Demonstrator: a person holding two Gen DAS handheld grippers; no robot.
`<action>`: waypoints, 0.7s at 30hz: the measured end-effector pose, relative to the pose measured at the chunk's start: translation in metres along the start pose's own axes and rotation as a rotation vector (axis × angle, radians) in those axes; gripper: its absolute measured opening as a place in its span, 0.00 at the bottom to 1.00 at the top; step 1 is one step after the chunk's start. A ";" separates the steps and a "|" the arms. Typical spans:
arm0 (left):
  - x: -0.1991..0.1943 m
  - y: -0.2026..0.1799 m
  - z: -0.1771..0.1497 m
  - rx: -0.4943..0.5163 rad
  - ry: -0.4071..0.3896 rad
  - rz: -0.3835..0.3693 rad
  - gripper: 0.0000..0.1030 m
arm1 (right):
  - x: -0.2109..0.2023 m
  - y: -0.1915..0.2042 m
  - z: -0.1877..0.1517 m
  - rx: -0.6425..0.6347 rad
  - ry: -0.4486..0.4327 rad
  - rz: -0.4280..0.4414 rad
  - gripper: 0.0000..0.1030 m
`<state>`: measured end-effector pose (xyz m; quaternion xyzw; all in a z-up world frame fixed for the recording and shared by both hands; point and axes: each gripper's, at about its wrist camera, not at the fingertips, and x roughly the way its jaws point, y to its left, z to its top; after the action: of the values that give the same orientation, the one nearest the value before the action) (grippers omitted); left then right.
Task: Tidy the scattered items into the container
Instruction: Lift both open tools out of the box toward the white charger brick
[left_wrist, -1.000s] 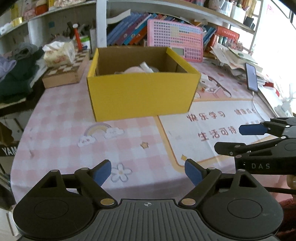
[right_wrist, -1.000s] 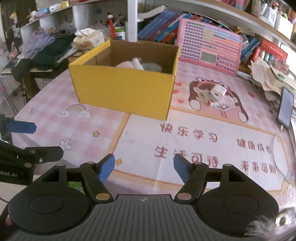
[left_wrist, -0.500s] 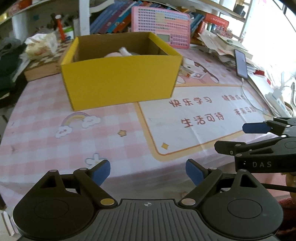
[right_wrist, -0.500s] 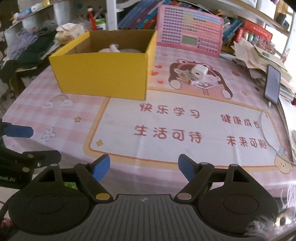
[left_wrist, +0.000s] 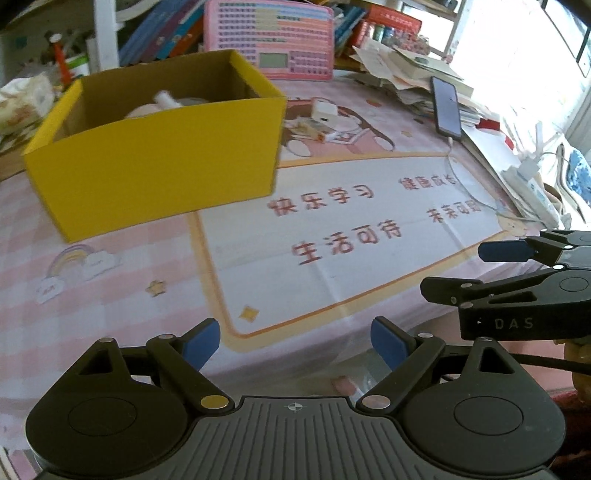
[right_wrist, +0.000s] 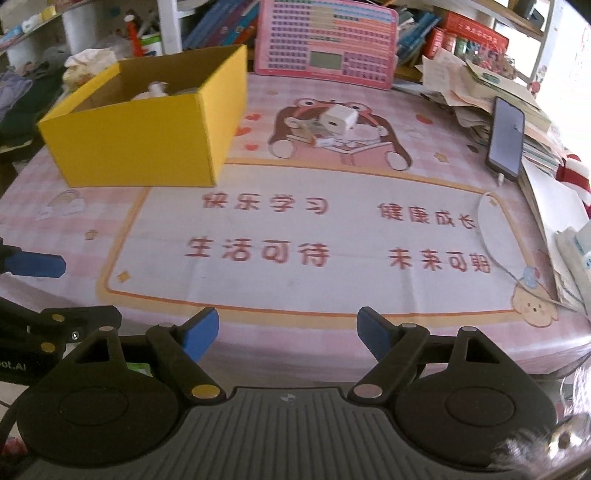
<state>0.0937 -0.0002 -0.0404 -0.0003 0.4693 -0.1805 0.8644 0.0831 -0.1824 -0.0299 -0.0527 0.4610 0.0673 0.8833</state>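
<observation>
The yellow box (right_wrist: 140, 147) sits at the far left of the pink tablecloth (right_wrist: 317, 236), with pale items inside. Right of it, on the bear print, lies a white charger (right_wrist: 338, 120) with small bits beside it. A phone (right_wrist: 506, 138) rests at the right edge by paper stacks. The left gripper (left_wrist: 293, 341) gapes wide, empty. The right gripper (right_wrist: 288, 332) has just been opening, with nothing between its jaws.
</observation>
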 end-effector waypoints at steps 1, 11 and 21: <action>0.003 -0.004 0.003 0.004 0.004 -0.005 0.88 | 0.002 -0.005 0.001 0.002 0.004 -0.001 0.79; 0.041 -0.039 0.038 0.030 0.028 -0.016 0.88 | 0.027 -0.056 0.021 0.009 0.029 0.000 0.79; 0.083 -0.082 0.085 0.104 0.009 -0.012 0.88 | 0.055 -0.112 0.054 0.039 0.000 0.020 0.79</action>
<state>0.1784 -0.1173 -0.0462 0.0425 0.4634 -0.2099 0.8599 0.1766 -0.2809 -0.0413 -0.0308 0.4626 0.0670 0.8835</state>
